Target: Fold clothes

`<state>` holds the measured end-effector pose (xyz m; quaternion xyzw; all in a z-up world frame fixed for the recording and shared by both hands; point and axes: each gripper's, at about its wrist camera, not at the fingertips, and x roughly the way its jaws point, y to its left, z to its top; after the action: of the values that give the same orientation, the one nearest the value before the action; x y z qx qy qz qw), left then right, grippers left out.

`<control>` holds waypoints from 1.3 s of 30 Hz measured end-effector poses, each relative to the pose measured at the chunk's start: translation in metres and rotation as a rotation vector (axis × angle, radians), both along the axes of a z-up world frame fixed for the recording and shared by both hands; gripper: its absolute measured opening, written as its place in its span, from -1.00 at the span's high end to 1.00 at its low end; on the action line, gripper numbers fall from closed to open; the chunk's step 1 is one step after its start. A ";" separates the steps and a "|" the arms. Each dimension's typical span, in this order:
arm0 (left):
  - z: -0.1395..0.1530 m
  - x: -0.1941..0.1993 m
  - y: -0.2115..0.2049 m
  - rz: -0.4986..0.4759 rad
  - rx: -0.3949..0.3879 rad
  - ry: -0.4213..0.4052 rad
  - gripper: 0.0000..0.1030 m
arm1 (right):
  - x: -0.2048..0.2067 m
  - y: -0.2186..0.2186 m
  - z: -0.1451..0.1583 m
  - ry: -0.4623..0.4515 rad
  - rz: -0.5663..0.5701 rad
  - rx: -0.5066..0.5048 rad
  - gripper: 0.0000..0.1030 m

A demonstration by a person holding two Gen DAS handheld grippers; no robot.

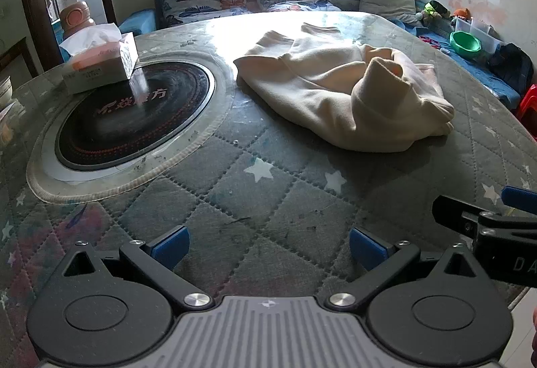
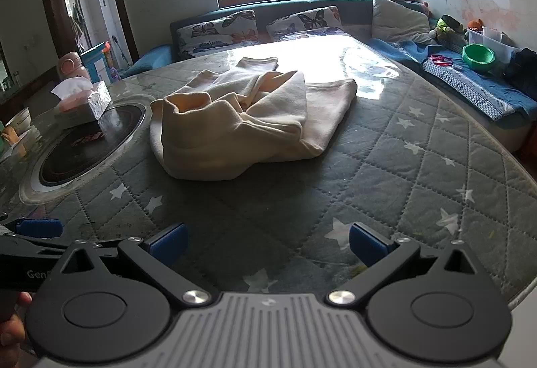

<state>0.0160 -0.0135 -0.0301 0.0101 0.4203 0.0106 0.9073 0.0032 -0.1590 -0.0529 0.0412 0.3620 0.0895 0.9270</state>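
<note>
I have both sets of fingers spread wide and holding nothing: my left gripper (image 1: 268,248) sits at the bottom of its frame, my right gripper (image 2: 266,243) likewise, and both are well short of the cloth. The cream sweatshirt (image 1: 339,92) lies crumpled in the centre right of the left view and centre of the right view (image 2: 241,119), on the quilted star-print surface (image 1: 268,186), with a ribbed cuff standing up on the heap. I judge folding has not started, so the first job is to spread it flat: I would bring each gripper to an outer edge, pinch only one layer at the hem or shoulder, and draw them apart low over the quilt. The bunched sleeve could catch, so I'd free it first. To the left, the round black induction hob (image 1: 134,119) set into the surface carries a tissue box (image 1: 100,65) on its far rim; I must keep the cloth from sweeping that way. A green bowl (image 1: 466,44) sits on the bench at upper right, well apart.
</note>
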 end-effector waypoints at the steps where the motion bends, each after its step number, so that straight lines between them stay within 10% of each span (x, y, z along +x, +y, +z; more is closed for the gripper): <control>1: 0.000 0.000 0.000 0.000 0.000 0.001 -1.00 | 0.000 0.000 0.000 0.000 0.000 0.000 -1.00; 39: 0.001 0.018 0.000 -0.002 0.031 0.007 -1.00 | 0.014 0.004 0.001 0.004 0.014 -0.003 -1.00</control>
<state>0.0336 -0.0130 -0.0287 0.0244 0.4231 0.0163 0.9056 0.0170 -0.1546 -0.0515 0.0377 0.3641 0.0953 0.9257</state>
